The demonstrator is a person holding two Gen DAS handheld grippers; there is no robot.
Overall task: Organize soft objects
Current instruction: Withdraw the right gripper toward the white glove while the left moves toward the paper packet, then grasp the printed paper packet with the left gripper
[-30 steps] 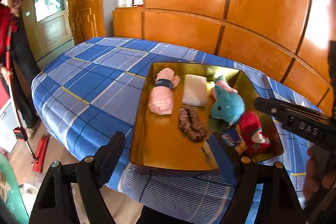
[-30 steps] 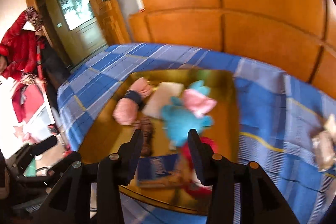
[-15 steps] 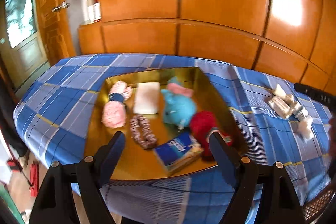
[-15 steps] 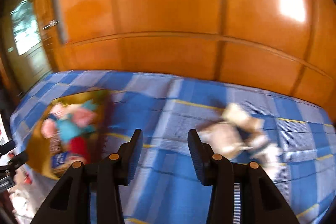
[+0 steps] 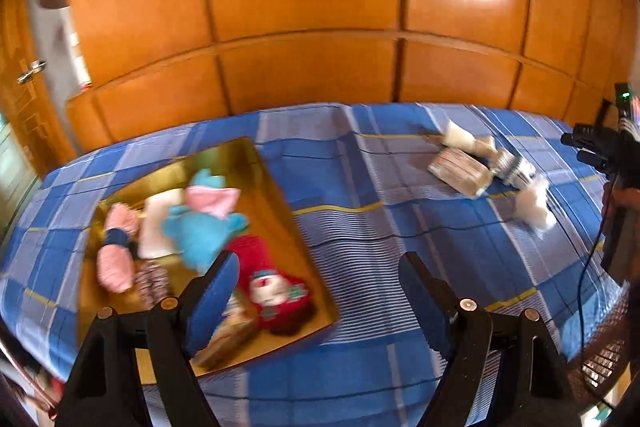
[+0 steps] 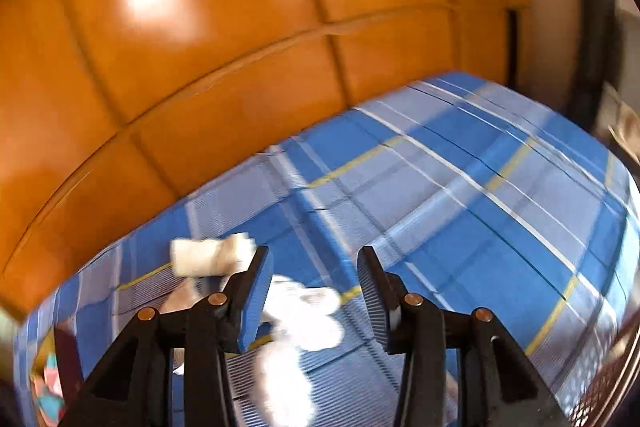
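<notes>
A gold tray (image 5: 280, 203) lies on the blue plaid cloth at the left. It holds a teal plush toy (image 5: 200, 231), a pink roll (image 5: 114, 263), a red plush (image 5: 272, 287), a white pad and a brown scrunchie. My left gripper (image 5: 316, 303) hangs open over the tray's near right corner, nothing between its fingers. On the right of the cloth lies a small heap of pale soft items (image 5: 480, 163). My right gripper (image 6: 312, 291) is open just above that heap, with white fluffy pieces (image 6: 304, 311) below its jaws and a cream roll (image 6: 204, 257) to their left.
An orange wooden panelled wall (image 5: 320, 27) runs behind the table. The plaid cloth (image 6: 480, 207) stretches to the right of the heap. A hand with the other gripper's body (image 5: 616, 163) shows at the right edge of the left wrist view. A door stands far left.
Both views swung right, away from the tray. The right gripper left the tray and now hovers over the pale heap. The left gripper shifted towards the tray's right corner. Jaw gaps are unchanged.
</notes>
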